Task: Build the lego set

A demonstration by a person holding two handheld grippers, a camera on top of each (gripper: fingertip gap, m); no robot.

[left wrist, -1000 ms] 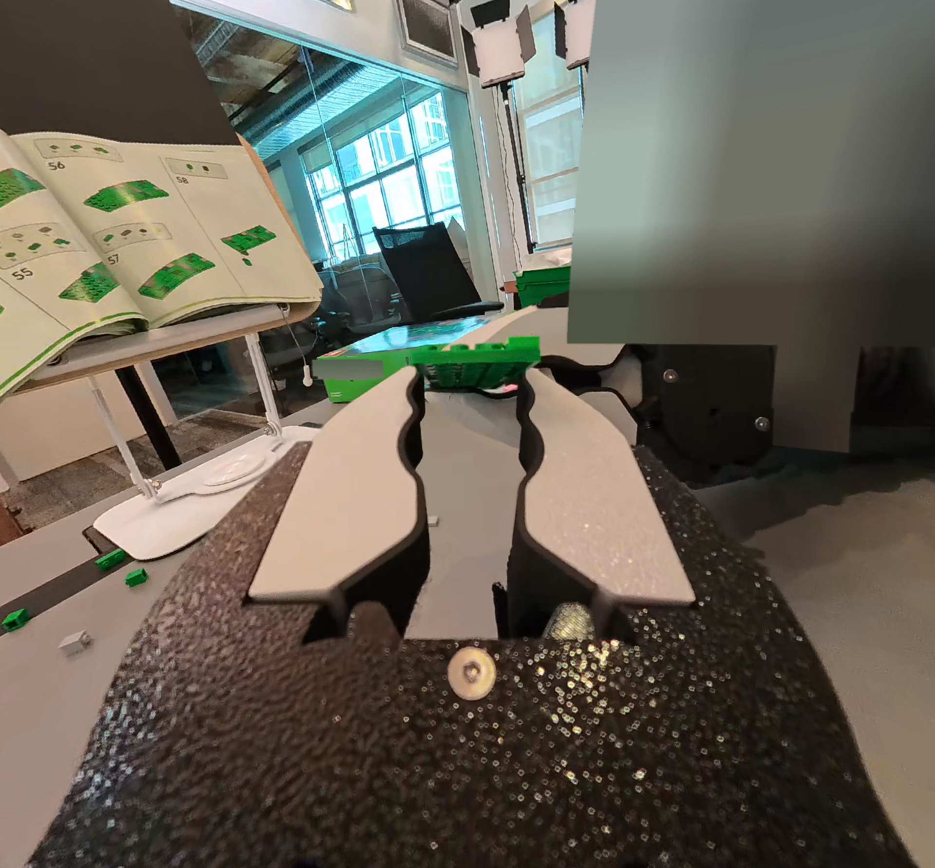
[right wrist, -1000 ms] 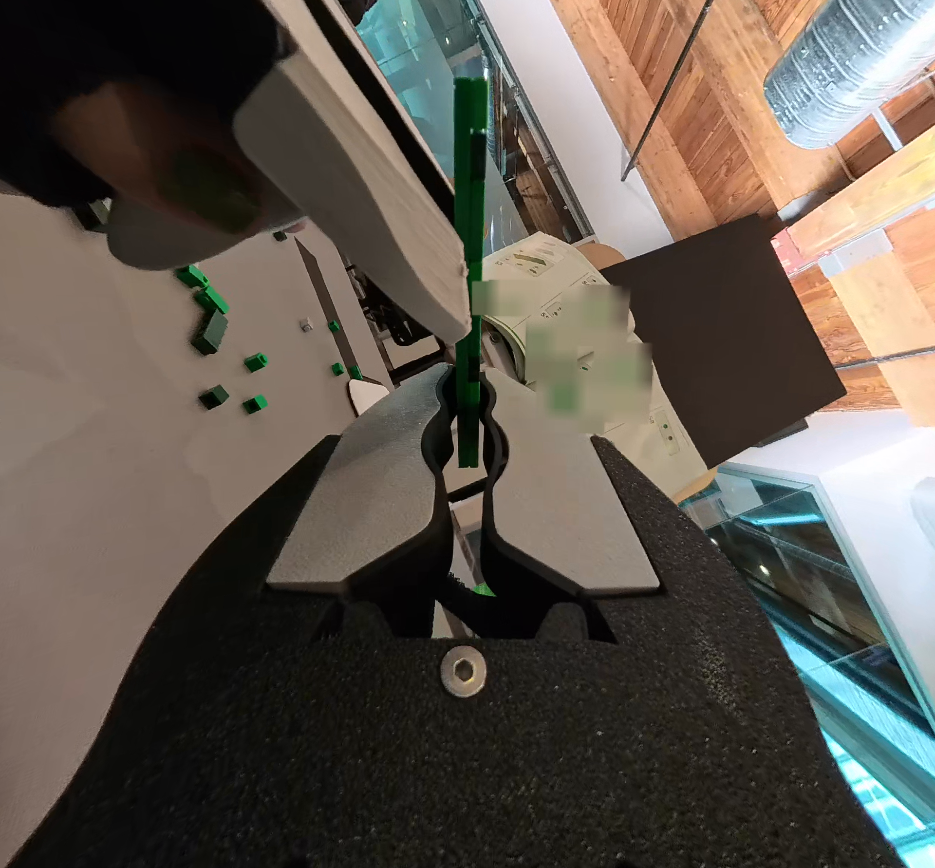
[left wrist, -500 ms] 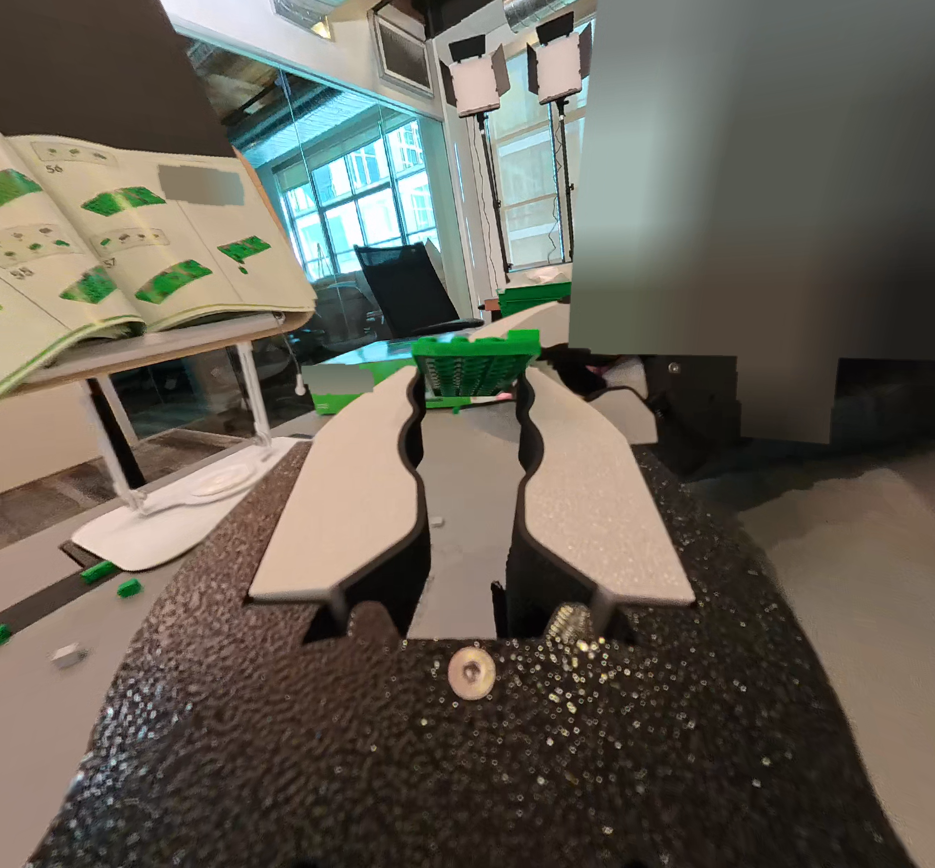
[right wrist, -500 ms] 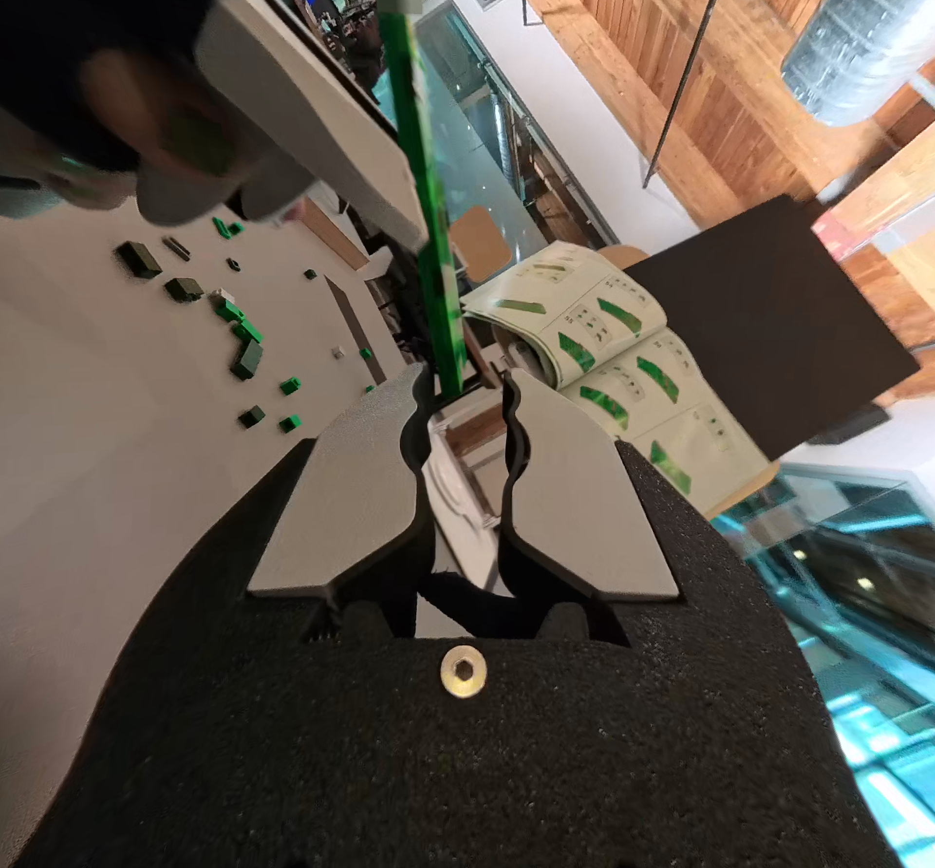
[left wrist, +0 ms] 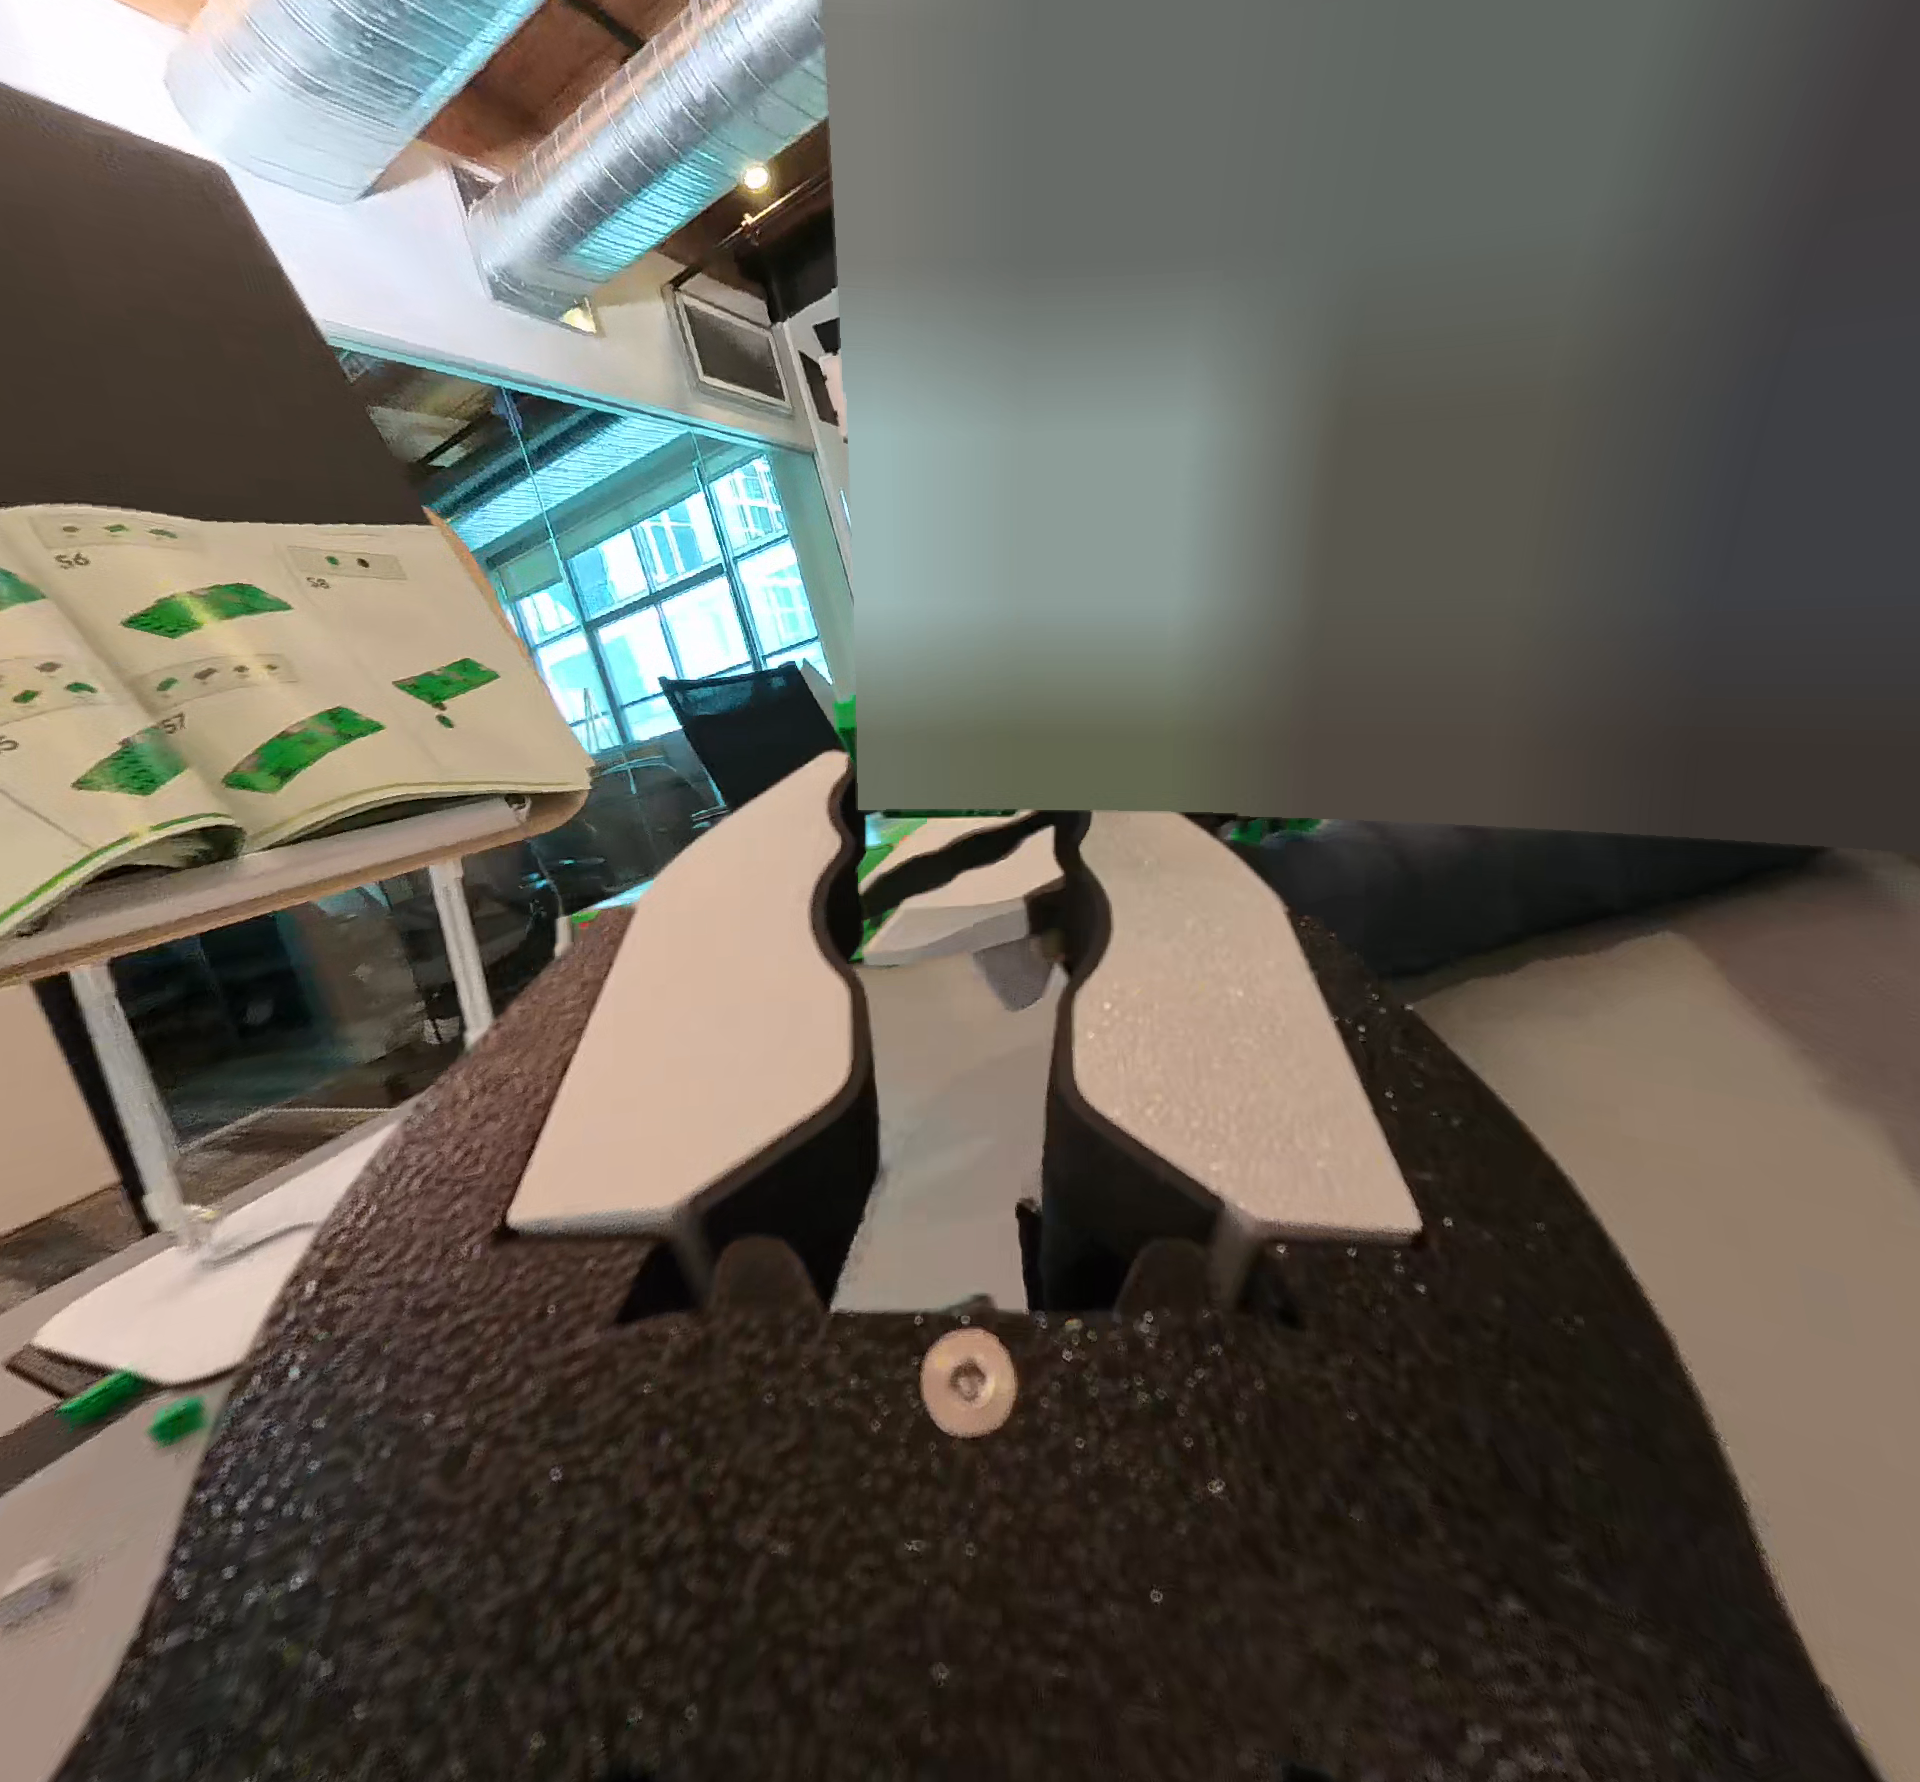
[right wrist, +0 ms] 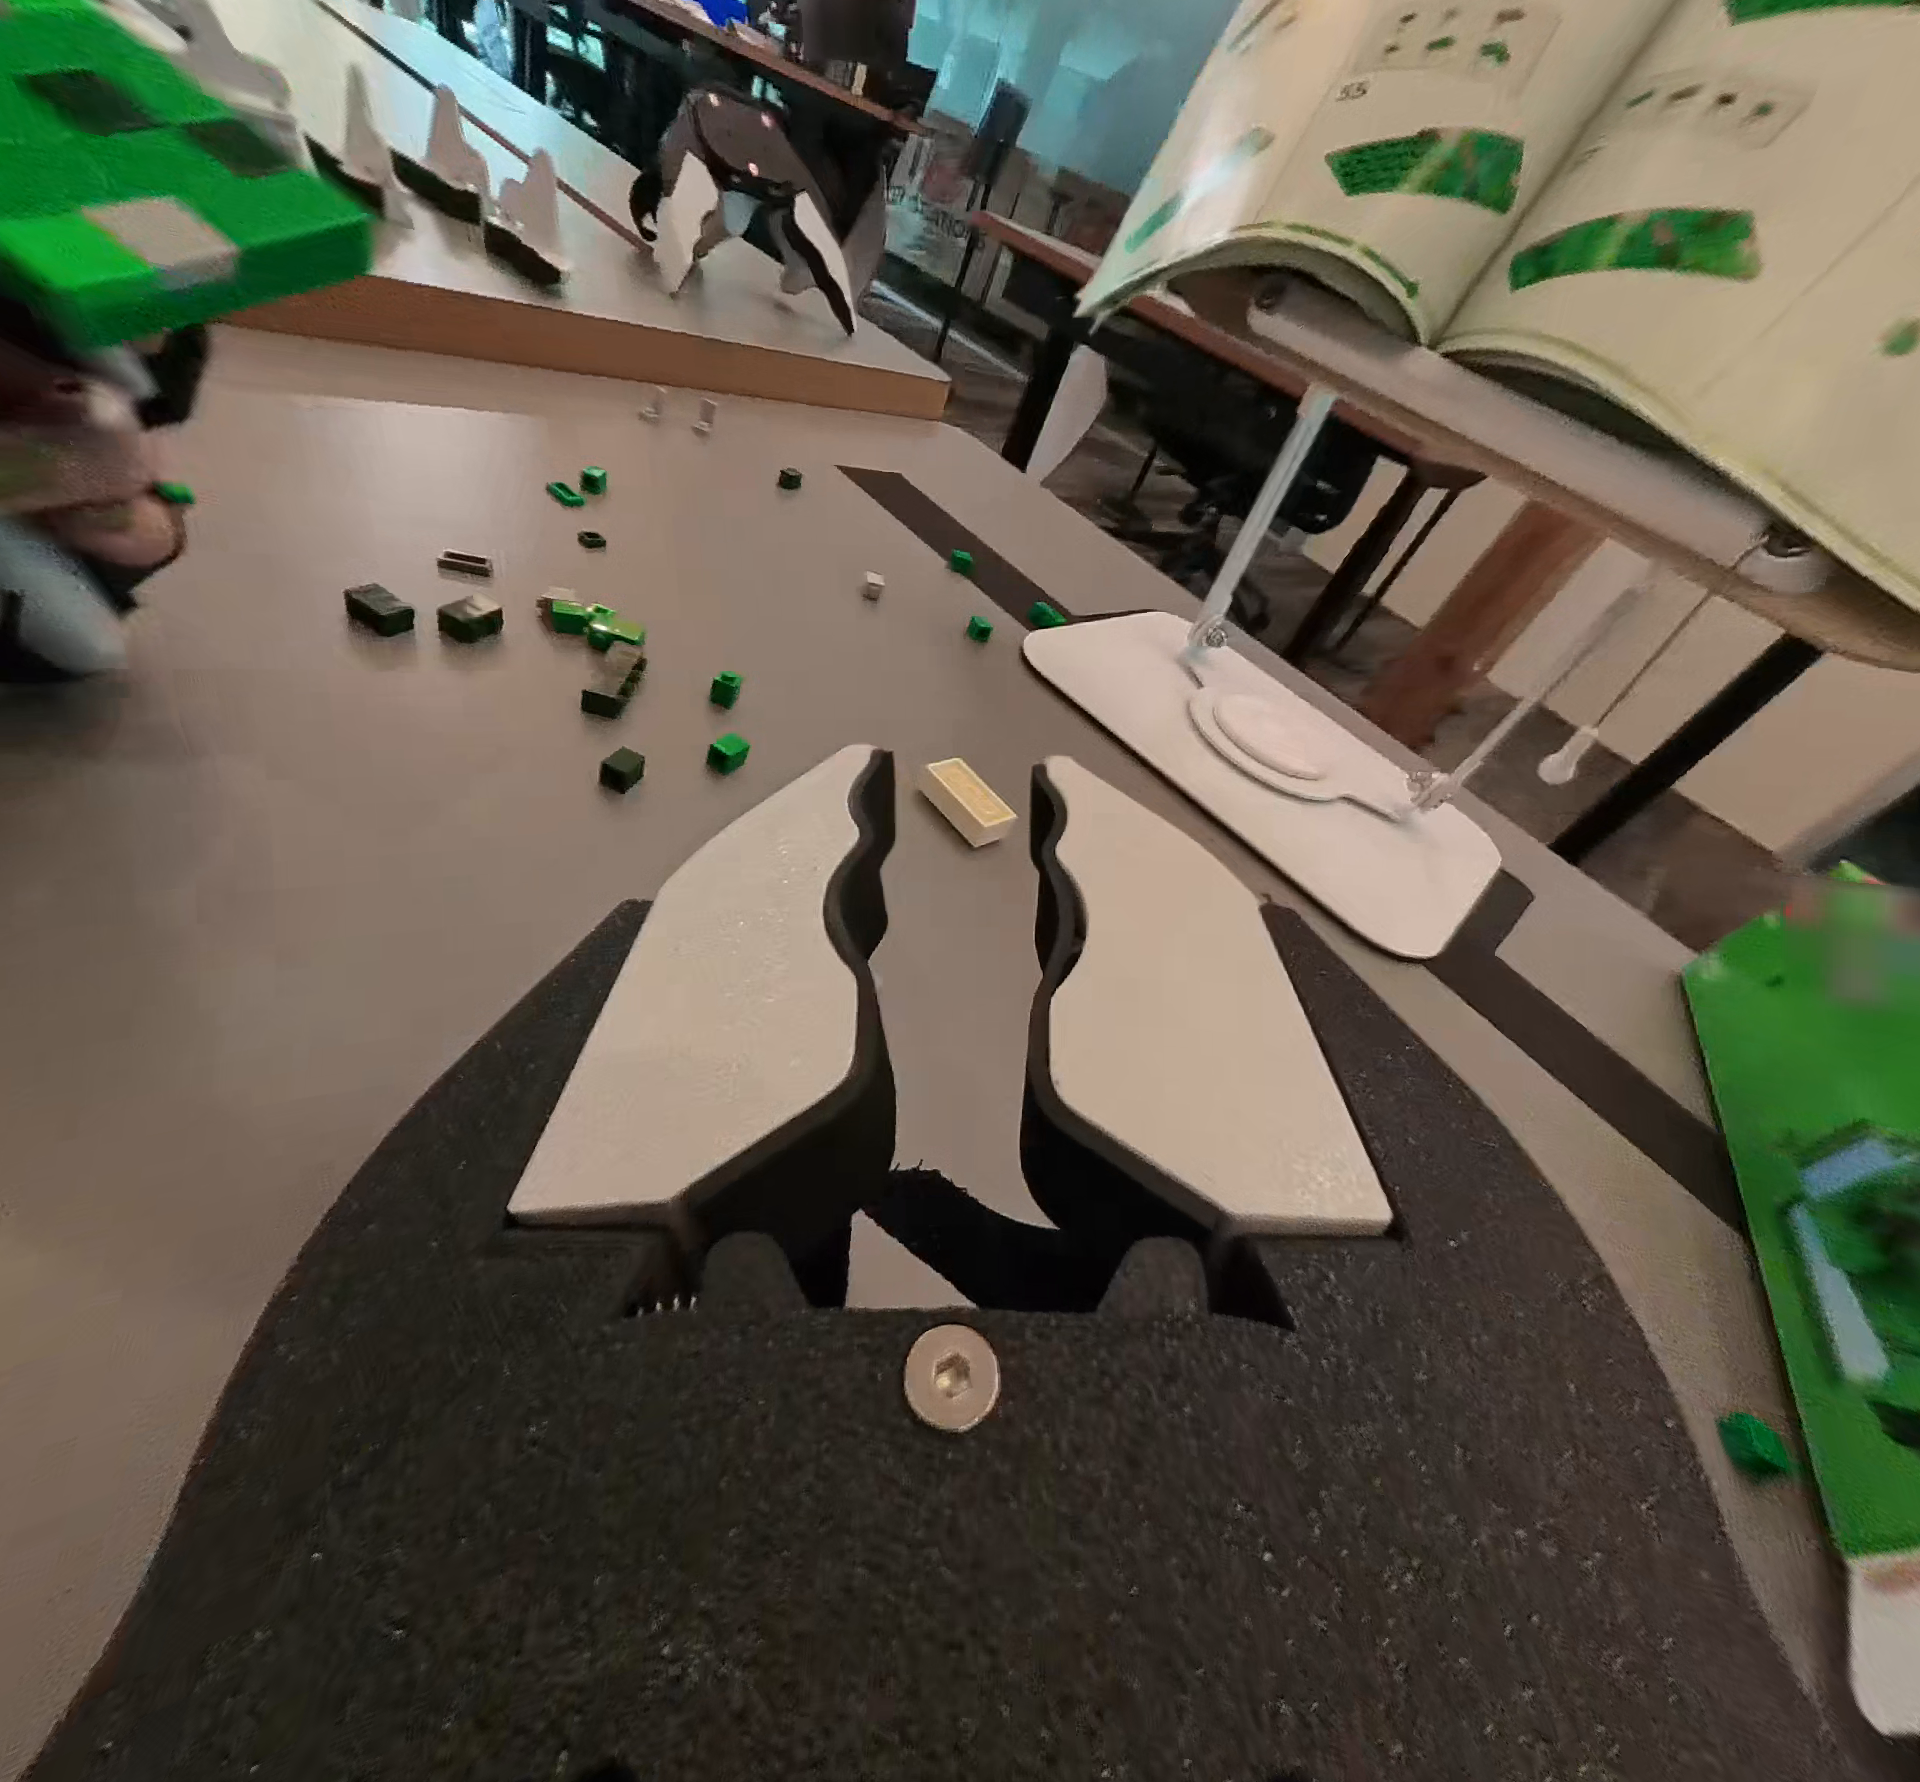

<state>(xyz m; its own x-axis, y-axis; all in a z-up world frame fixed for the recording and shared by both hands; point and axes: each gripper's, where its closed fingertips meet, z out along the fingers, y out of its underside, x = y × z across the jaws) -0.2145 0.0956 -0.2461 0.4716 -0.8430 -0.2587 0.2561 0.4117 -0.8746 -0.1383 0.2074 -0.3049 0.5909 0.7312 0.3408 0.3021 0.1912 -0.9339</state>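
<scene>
My left gripper stands with its jaws narrowly apart; a blur patch hides its tips, with only a green sliver showing there. In the right wrist view the green plate assembly hangs at the top left, above the blurred left gripper, which grips it. My right gripper is open and empty, low over the grey table. A small cream brick lies on the table just ahead, between its fingertips. One right gripper finger shows beyond my left gripper's tips.
Loose green and dark bricks lie scattered on the table to the left. The open instruction booklet rests on a stand with a white base to the right; it also shows in the left wrist view. A green box lies at the far right. Spacing between my two grippers at the tips: around 15 cm.
My right gripper let go of the green plate's edge, opened and swung down to the table over the cream brick. My left gripper tilted upward, still carrying the plate.
</scene>
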